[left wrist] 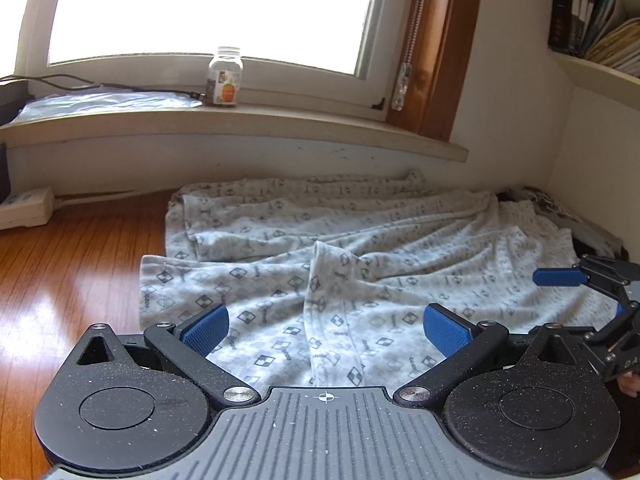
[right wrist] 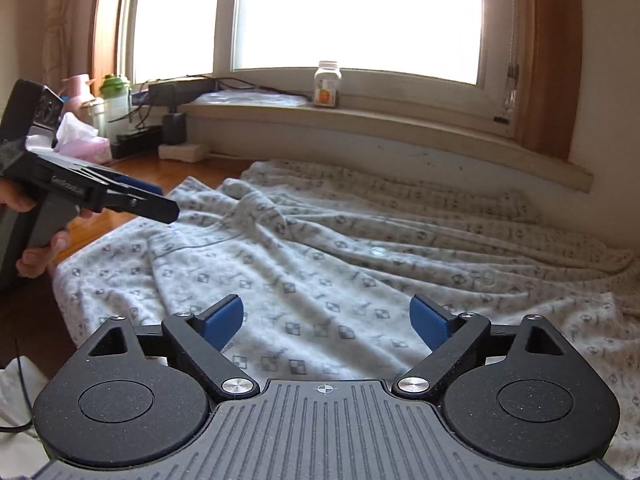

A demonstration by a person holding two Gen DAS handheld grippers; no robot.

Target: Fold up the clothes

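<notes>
A pale grey garment printed with small dark diamonds lies rumpled on the wooden floor below a window. My left gripper hovers over its near edge, jaws wide open, nothing between the blue pads. In the left wrist view my right gripper enters from the right edge, over the garment's right side. In the right wrist view the same garment fills the floor. My right gripper stands open above it with nothing held. The left gripper, held by a hand, hangs at the left over the cloth's edge.
A window sill carries a clear jar and cables. A white power strip lies on the floor at the left wall. Shelves of books stand at upper right. Bottles and a tissue pack crowd the far left corner.
</notes>
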